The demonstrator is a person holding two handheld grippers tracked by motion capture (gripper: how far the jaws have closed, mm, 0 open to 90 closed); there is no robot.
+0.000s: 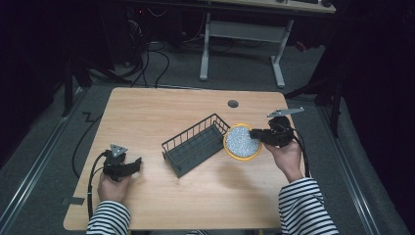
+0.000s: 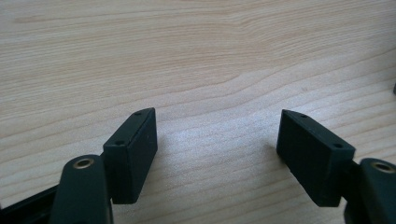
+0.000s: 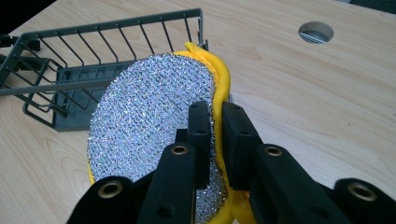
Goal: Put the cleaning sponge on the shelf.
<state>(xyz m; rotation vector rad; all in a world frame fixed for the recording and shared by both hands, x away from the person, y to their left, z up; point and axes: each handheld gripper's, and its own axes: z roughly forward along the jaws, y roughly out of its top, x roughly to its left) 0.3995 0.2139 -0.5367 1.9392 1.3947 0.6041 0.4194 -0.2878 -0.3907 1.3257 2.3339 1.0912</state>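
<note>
Sponge, round, yellow with a glittery silver face, is pinched at its edge by the right gripper, jaws clamped on it, near the tabletop's right edge. It touches the end of a dark wire basket at the tabletop's middle. Left gripper rests near the front left corner, jaws wide apart with nothing between them.

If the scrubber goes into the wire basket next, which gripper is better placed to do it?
Likely the right gripper: its jaws are shut on the round yellow-and-silver scrubber, held right at the wire basket near end. The left gripper rests open near the table's near-left corner, apart from both.
</note>
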